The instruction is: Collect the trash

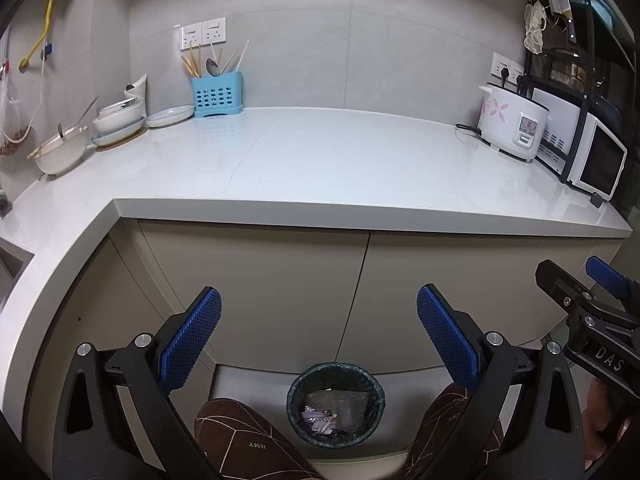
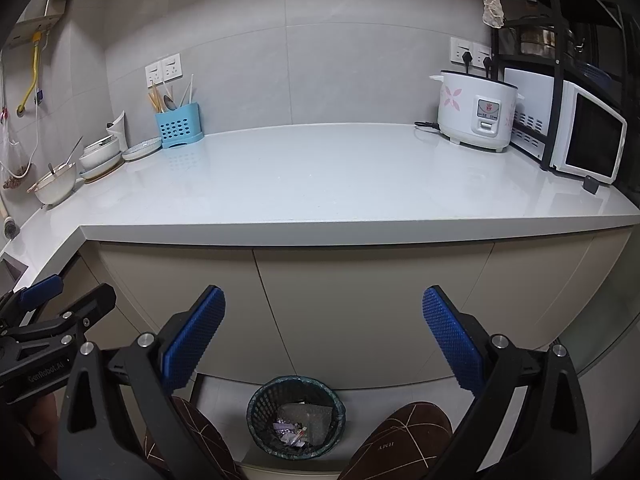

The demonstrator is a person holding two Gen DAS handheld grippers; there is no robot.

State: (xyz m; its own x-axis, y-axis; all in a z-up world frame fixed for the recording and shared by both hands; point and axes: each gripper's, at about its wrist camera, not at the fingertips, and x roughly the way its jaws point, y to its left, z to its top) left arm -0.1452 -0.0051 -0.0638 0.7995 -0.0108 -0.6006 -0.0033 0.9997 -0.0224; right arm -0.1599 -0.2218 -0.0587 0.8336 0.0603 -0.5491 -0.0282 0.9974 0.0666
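Note:
A round black mesh trash bin (image 1: 335,404) with a dark liner stands on the floor below the counter; crumpled wrappers and grey foam lie inside it. It also shows in the right wrist view (image 2: 296,418). My left gripper (image 1: 319,332) is open and empty, held above the bin in front of the cabinet doors. My right gripper (image 2: 324,334) is open and empty, beside the left one. Each gripper shows at the edge of the other's view: the right gripper (image 1: 592,300) and the left gripper (image 2: 52,304).
The white countertop (image 2: 320,184) carries bowls and plates (image 2: 100,156) and a blue utensil holder (image 2: 179,125) at the back left, a rice cooker (image 2: 476,110) and a microwave (image 2: 588,140) at the right. Brown slippers (image 2: 400,440) flank the bin.

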